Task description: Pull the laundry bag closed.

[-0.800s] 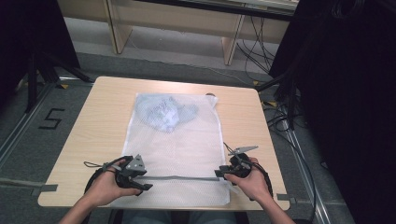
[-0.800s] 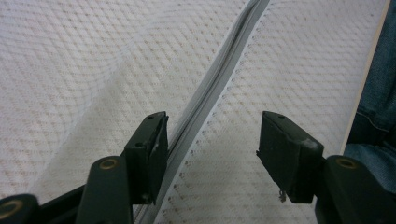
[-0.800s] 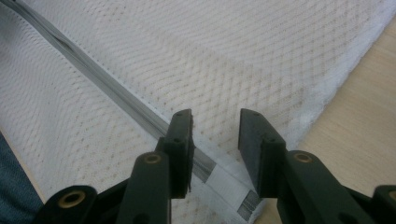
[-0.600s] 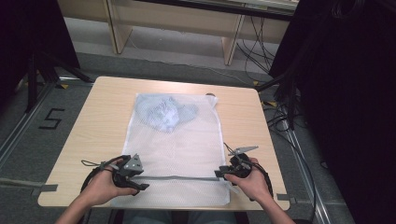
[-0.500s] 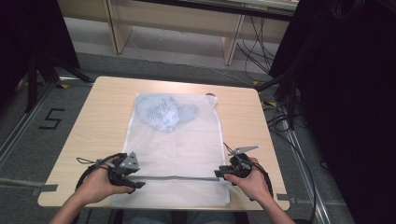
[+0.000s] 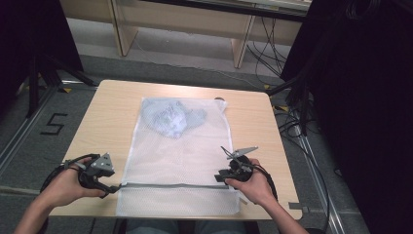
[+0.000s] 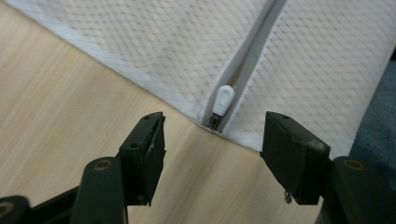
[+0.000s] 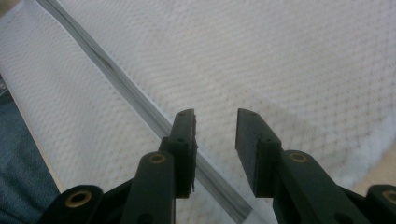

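A white mesh laundry bag (image 6: 180, 156) lies flat on the wooden table (image 6: 107, 112), with a pale blue garment (image 6: 168, 117) bunched inside its far end. A grey zipper (image 6: 170, 185) runs across the bag near the front edge. My left gripper (image 6: 113, 187) sits on the table just off the bag's left edge. In the left gripper view it (image 7: 215, 135) stands open, and the white zipper pull (image 7: 224, 99) lies just ahead of its jaws, untouched. My right gripper (image 6: 221, 176) rests at the zipper's right end. Seen in its own view, it (image 8: 215, 126) is open over the mesh, beside the zipper (image 8: 126, 88).
The bag's front strip (image 6: 175, 202) reaches the table's near edge. Bare wood lies left and right of the bag. Cables (image 6: 292, 126) trail on the floor at the right, and a shelf frame (image 6: 238, 44) stands beyond the far edge.
My left gripper has slid left along the zipper line and off the bag's left edge. The right gripper has stayed in place.
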The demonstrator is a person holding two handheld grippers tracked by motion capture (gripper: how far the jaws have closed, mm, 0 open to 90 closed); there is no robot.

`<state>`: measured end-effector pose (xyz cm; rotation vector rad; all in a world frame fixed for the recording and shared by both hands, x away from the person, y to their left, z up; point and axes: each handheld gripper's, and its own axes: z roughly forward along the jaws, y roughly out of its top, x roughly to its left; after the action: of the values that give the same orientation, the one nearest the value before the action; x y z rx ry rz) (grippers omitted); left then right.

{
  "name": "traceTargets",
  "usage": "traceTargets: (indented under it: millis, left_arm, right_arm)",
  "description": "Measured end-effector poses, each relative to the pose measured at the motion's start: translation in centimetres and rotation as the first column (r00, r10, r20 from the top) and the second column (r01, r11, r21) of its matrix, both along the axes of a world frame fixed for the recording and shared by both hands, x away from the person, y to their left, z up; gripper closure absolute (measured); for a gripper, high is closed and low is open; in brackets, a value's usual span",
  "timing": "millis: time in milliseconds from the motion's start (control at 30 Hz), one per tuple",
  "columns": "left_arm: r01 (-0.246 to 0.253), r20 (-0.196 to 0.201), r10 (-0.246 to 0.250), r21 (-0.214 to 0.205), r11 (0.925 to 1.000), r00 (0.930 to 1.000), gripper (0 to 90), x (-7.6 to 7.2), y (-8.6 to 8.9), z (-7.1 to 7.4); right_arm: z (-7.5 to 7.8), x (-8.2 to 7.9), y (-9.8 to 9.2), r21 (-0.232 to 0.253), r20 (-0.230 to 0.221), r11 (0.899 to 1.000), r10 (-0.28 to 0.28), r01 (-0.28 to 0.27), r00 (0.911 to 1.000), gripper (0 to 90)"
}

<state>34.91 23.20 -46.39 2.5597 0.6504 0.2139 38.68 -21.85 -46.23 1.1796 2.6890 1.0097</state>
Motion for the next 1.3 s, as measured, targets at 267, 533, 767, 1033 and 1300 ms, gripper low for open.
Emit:
traceTargets:
  millis: [267,533,767,1033,1300]
  left_arm:
    - [0.124,-0.009,-0.124,0.041,0.9914,0.9922,35.4,0.4,-1.0,-1.0]
    - [0.233,-0.058,-0.226,0.154,0.9602,0.9723,35.0,1.6,-1.8,-1.6]
    - [0.288,-0.107,-0.273,0.162,0.9439,0.956,36.7,2.9,-2.5,-1.8]
    - [0.322,-0.15,-0.297,0.183,0.9291,0.9431,37.6,3.4,-3.2,-2.2]
    - [0.355,-0.165,-0.327,0.186,0.9162,0.9305,40.3,4.0,-3.2,-2.2]
  right_arm:
    - [0.8,0.8,4.6,-0.016,0.013,0.994,0.108,-0.108,0.994,70.5]
    - [0.7,1.0,7.7,-0.015,0.0,0.985,0.17,-0.17,0.9854,70.5]
    - [0.6,1.0,8.8,-0.011,-0.011,0.981,0.194,-0.194,0.9809,70.6]
    - [0.6,1.0,8.8,-0.009,-0.01,0.981,0.193,-0.193,0.9812,70.6]
    - [0.4,1.0,8.9,-0.007,-0.012,0.981,0.193,-0.193,0.9812,70.6]
